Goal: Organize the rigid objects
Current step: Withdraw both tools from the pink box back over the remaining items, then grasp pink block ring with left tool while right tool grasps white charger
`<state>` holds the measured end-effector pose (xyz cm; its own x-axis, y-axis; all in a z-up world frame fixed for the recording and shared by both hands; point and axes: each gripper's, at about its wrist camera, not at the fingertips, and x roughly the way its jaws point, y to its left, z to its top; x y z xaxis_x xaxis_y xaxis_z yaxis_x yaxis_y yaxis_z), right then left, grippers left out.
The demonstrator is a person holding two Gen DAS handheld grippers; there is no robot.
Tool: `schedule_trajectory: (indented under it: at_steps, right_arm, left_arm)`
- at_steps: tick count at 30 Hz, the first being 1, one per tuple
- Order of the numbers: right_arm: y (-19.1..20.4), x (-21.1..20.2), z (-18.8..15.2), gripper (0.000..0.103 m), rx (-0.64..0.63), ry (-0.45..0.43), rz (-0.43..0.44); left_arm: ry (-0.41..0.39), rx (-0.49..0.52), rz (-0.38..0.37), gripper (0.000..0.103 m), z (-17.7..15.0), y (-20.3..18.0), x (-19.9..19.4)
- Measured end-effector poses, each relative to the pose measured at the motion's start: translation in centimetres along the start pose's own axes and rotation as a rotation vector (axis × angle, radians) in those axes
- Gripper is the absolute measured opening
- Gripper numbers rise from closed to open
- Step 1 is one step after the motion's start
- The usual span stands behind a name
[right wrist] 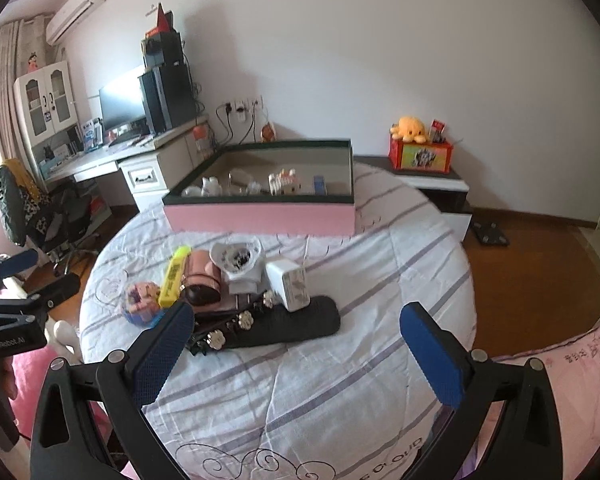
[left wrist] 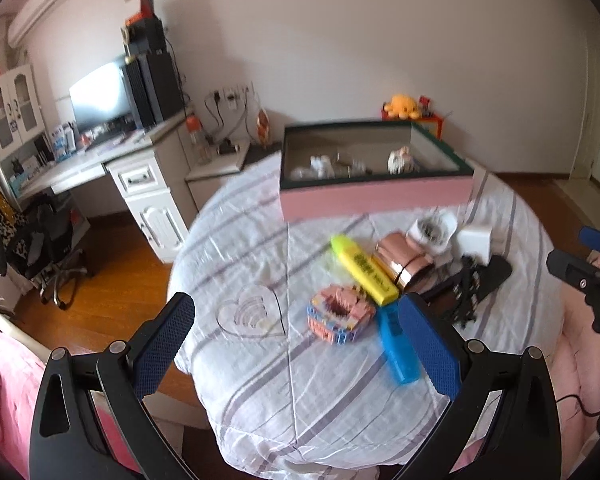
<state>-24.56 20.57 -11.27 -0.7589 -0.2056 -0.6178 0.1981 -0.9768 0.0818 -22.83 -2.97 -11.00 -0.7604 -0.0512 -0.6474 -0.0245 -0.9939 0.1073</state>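
A bed covered in a white quilt with grey-lilac stripes (right wrist: 340, 360) carries everything here. At its far side sits the largest item, a shallow open box (right wrist: 260, 216) with pink outer walls and a dark green rim; inside lie several small pale trinkets, among them a little white toy-brick house (right wrist: 285, 181), the rest too small to name. Nearer, in a loose cluster just in front of the box, a black oblong pad (right wrist: 300, 322) lies flat with metal flower-shaped clips (right wrist: 244, 320) along its near edge. A white plug adapter (right wrist: 289, 283) stands tilted on the pad's far edge, beside a white heart-shaped dish (right wrist: 236, 258) holding small dark bits. Left of these lies a rose-gold cylinder (left wrist: 404, 262), touching a yellow highlighter (left wrist: 364, 270). A blue highlighter (left wrist: 398, 350) lies near the yellow one's end, and a pink-and-blue brick model (left wrist: 338, 318) sits just beside both. A clear heart-shaped piece (left wrist: 252, 312) lies flat, farthest left. The left gripper (left wrist: 296, 344) hovers over the brick model and blue highlighter, jaws spread wide, holding nothing. The right gripper (right wrist: 296, 354) hangs over bare quilt near the pad, jaws equally wide and empty.
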Motion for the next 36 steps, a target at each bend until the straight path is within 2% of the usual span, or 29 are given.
schedule_trajectory:
  at_steps: [11, 15, 20, 22, 24, 26, 27, 29, 30, 34, 36]
  right_arm:
    - [-0.6, 4.8, -1.0, 0.103, 0.021, 0.108, 0.032]
    - [-0.5, 5.9, -1.3, 0.103, 0.017, 0.133, 0.038]
    - [-0.7, 7.1, -1.3, 0.103, 0.025, 0.15, 0.044]
    - [-0.8, 7.5, -1.1, 0.103, 0.031, 0.151, 0.049]
    - [-0.8, 7.7, -0.9, 0.103, 0.035, 0.148, 0.05]
    - [-0.7, 7.9, -0.7, 0.103, 0.032, 0.148, 0.054]
    - [-0.7, 8.1, -0.6, 0.103, 0.031, 0.147, 0.056]
    - [-0.6, 8.6, -0.2, 0.103, 0.022, 0.144, 0.058]
    - [-0.7, 8.9, 0.0, 0.103, 0.016, 0.143, 0.06]
    - [-0.8, 10.1, 0.8, 0.099, 0.001, 0.135, 0.076]
    - [-0.9, 11.0, 1.0, 0.079, -0.006, 0.161, 0.083]
  left_arm:
    - [0.151, 0.006, -0.035, 0.103, -1.9, -0.3, 6.4]
    - [0.192, 0.01, -0.07, 0.103, -2.4, -0.6, 8.6]
    - [0.207, -0.01, -0.089, 0.103, -2.4, -0.4, 10.6]
    - [0.184, -0.021, -0.084, 0.102, -2.3, -0.2, 10.8]
    - [0.156, 0.009, -0.084, 0.096, -2.4, -0.4, 10.9]
    - [0.141, 0.008, -0.127, 0.078, -2.5, -0.4, 10.6]
    - [0.141, 0.007, -0.138, 0.075, -2.4, -0.3, 10.5]
    - [0.135, 0.01, -0.131, 0.056, -2.4, 0.0, 10.1]
    - [0.137, 0.003, -0.132, 0.053, -2.3, 0.4, 9.9]
    - [0.146, -0.017, -0.144, 0.053, -2.3, 1.2, 10.1]
    - [0.142, -0.012, -0.143, 0.054, -2.5, 1.2, 10.1]
